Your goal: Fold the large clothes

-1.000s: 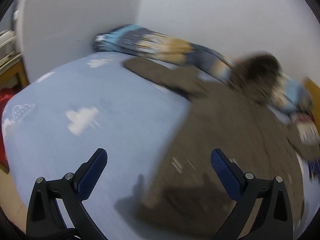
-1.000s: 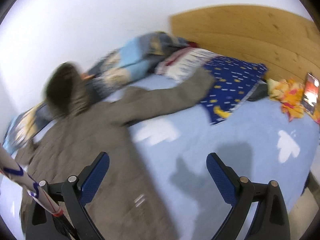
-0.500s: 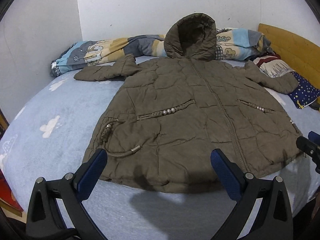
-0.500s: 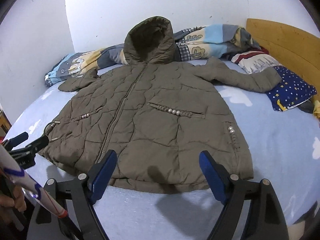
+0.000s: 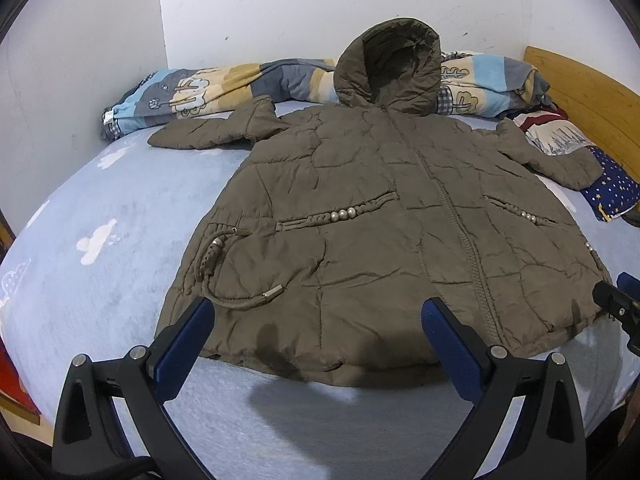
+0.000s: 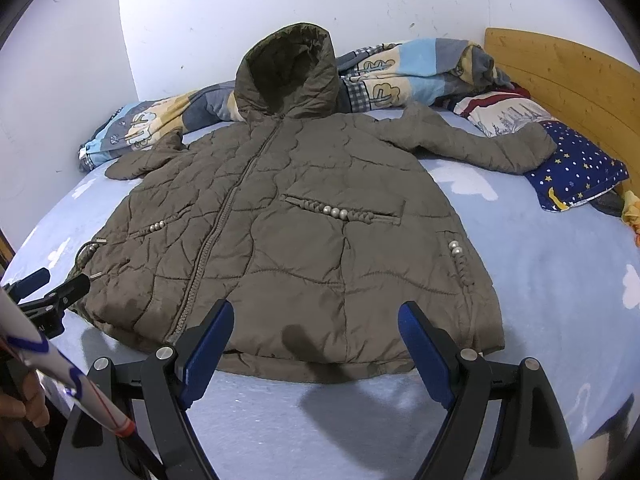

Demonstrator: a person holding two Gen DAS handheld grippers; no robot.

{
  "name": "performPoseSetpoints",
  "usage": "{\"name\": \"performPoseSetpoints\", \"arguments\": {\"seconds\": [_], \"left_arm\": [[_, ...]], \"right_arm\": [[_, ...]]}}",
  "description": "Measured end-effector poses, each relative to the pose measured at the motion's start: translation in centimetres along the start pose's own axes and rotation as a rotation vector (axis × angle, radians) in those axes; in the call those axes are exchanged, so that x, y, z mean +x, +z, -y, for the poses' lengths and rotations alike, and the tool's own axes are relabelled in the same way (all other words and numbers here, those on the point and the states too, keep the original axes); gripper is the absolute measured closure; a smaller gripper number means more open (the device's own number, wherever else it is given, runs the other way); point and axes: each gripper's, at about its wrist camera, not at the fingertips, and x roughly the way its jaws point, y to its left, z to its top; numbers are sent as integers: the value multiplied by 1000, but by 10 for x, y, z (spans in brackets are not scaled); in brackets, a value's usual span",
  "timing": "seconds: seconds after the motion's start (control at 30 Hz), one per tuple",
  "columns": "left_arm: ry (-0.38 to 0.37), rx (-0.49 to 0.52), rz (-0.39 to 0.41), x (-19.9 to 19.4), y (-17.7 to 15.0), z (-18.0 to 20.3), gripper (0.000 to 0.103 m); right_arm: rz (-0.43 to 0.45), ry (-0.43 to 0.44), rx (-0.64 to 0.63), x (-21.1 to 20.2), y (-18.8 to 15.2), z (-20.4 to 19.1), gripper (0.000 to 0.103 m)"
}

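An olive-brown quilted hooded jacket (image 5: 380, 220) (image 6: 300, 232) lies front up and zipped on the bed, sleeves spread to both sides, its hood (image 5: 392, 64) propped against the bedding at the back. My left gripper (image 5: 316, 308) hovers open in front of the hem's left half, apart from the fabric. My right gripper (image 6: 316, 308) stands open in front of the hem's right half, with nothing between its blue pads. Each gripper's tip shows at the other view's edge (image 5: 616, 300) (image 6: 52, 292).
The bed has a light blue sheet (image 5: 120, 240) (image 6: 560, 260) with white clouds. A rolled patterned quilt (image 5: 208, 88) lies along the white wall. A star-print pillow (image 6: 580, 168) and a wooden headboard (image 6: 560, 72) are at the right. A hand (image 6: 24, 404) shows at lower left.
A second ago both views were blurred and swung off to the jacket's sides. They have swung onto the whole jacket and held still since. The right jaws narrowed slightly.
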Motion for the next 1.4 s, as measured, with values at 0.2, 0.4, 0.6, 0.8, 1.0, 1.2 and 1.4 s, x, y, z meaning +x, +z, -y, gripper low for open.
{"name": "performPoseSetpoints", "arguments": {"seconds": [0.2,0.4,0.6,0.8,1.0,1.2,1.4], "left_arm": [[-4,-18,-37,8,0,1,0],[-8,-20,-47,10,-1,1,0],[-2,-18,-57,13,-2,1,0],[-10,-23,-59,12,-1,3,0],[-14,-6,-27,-2,13,12,0],[-61,24,121,-40,73,23,0],[-25,-26,77,4,113,-12,0]], "right_arm": [[-20,-6,16,6,0,3,15],[-27,-8,16,8,1,3,15],[-38,0,28,9,0,7,15],[-42,-5,41,10,1,10,15],[-40,-10,59,10,3,13,15],[-6,13,106,2,16,25,15],[-44,4,131,10,31,59,15]]}}
